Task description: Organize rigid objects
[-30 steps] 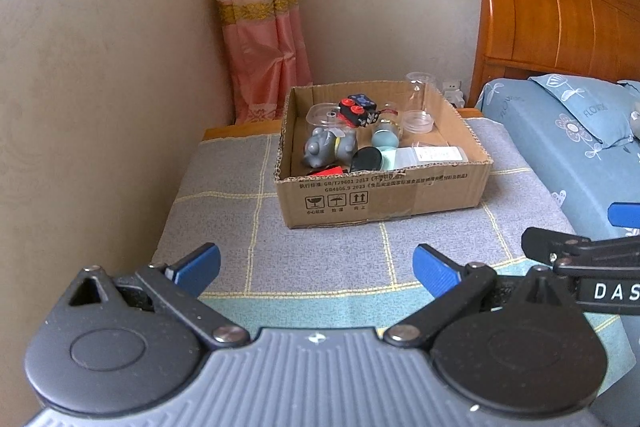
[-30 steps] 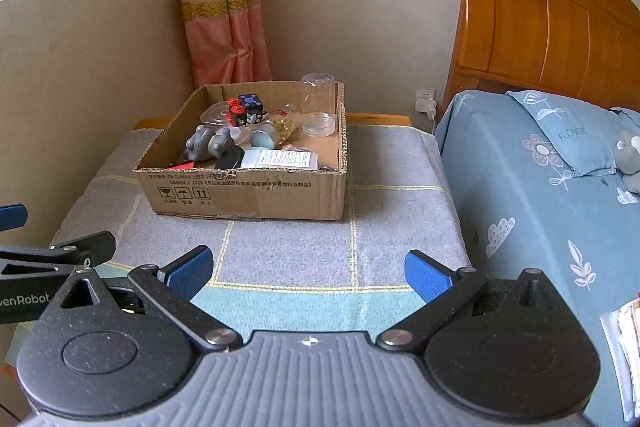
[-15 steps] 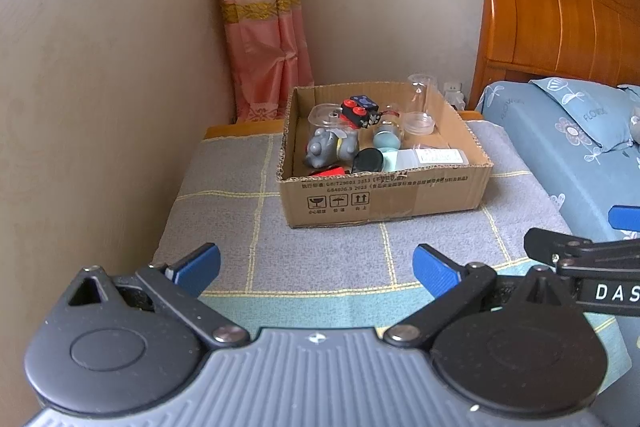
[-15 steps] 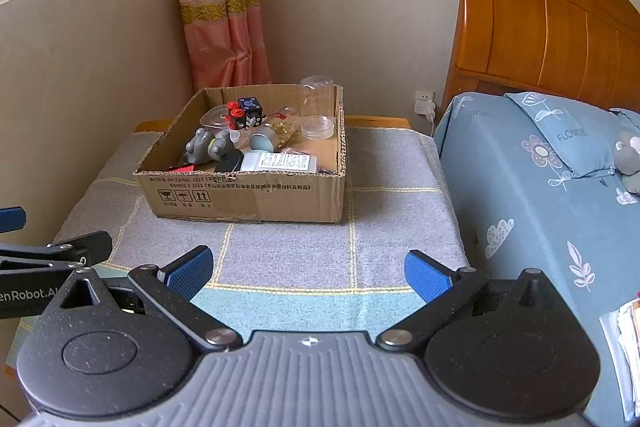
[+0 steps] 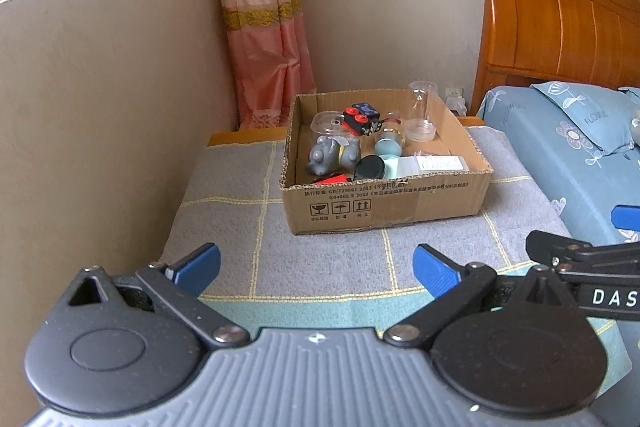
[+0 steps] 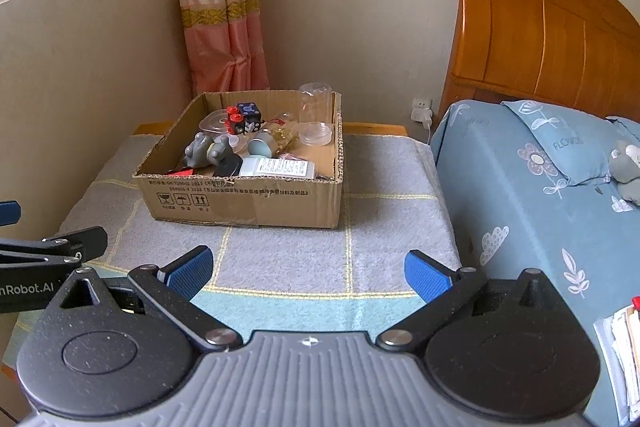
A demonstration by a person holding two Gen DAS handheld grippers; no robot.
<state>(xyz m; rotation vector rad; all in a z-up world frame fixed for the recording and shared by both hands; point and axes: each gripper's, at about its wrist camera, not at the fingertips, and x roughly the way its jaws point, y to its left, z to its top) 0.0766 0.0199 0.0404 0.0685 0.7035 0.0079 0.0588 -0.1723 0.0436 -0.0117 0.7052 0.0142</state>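
The left gripper (image 5: 316, 263) and the right gripper (image 6: 308, 267) hang side by side over the near end of the grey towel-covered table (image 5: 340, 255), both with jaws spread wide and empty, well short of the open brown cardboard box (image 5: 384, 203) at the middle of the table. Judging from this, the approach should be slow and from above, taking one piece at a time. Inside, left to right, lie a grey animal figurine (image 5: 330, 155), a black round lid (image 5: 370, 167), red-and-black dice blocks (image 5: 360, 117), a pale rectangular tube (image 5: 424, 165) and a clear plastic cup (image 5: 420, 107), crowded and touching.

Ahead of both grippers lies bare checked cloth (image 6: 280, 251) up to the cardboard box (image 6: 256, 199). Beyond it, the box's near wall blocks a level approach; its top stands open. A bed (image 6: 540, 195) crowds the right.
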